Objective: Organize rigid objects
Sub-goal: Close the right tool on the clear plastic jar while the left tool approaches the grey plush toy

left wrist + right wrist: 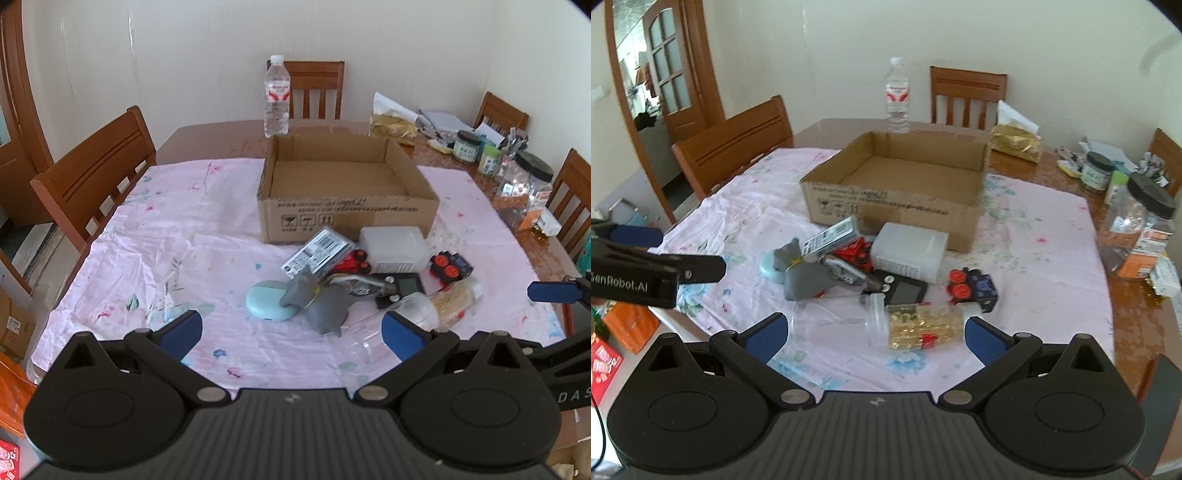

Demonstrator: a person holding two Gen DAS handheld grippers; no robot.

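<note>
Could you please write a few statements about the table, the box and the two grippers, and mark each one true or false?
1. The cardboard box has nothing in it. True.
2. The left gripper is shut on the grey plush toy. False: its fingers are spread and hold nothing.
3. The water bottle stands upright beyond the box. True.
4. The clear jar of gold pieces stands upright. False: it lies on its side on the pink cloth.
5. The right gripper is open. True.
6. The white plastic case sits inside the box. False: it lies on the cloth in front of it.
</note>
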